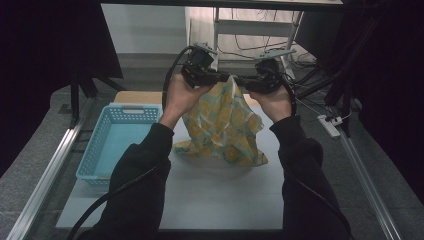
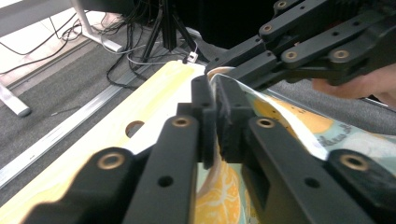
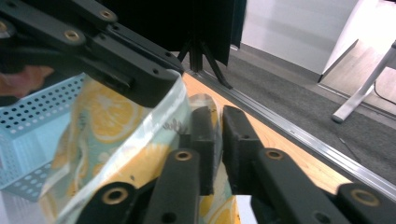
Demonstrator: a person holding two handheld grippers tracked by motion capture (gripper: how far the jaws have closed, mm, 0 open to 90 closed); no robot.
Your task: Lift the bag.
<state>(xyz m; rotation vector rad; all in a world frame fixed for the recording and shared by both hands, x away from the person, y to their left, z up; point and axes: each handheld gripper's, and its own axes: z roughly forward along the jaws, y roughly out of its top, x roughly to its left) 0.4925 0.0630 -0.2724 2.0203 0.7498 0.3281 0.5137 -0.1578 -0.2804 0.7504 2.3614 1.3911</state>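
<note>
A: Fingers of the left gripper point(image 2: 215, 122) stand almost together, the top edge of the cloth point(image 1: 225, 125) pinched thinly between the pads. Fingers of the right gripper point(image 3: 218, 140) do likewise, a fold of the same edge caught between them.

B: Why are the two tips so near each other?

A: Both grips sit on one short stretch of hem, tip facing tip, so the cloth hangs below the fingers as a bunched drape. Judged from this, the hold serves to lift the piece and let it fall straight.

B: Where does the lower end reach?

A: Well below the fingers it rests crumpled on the white table point(image 1: 225, 200), beside the blue basket point(image 1: 112, 145), which lies out to the left gripper's side.

B: And its look?

A: Thin, pale green, printed with orange and lemon slices; soft folds, slightly translucent at the hem.
</note>
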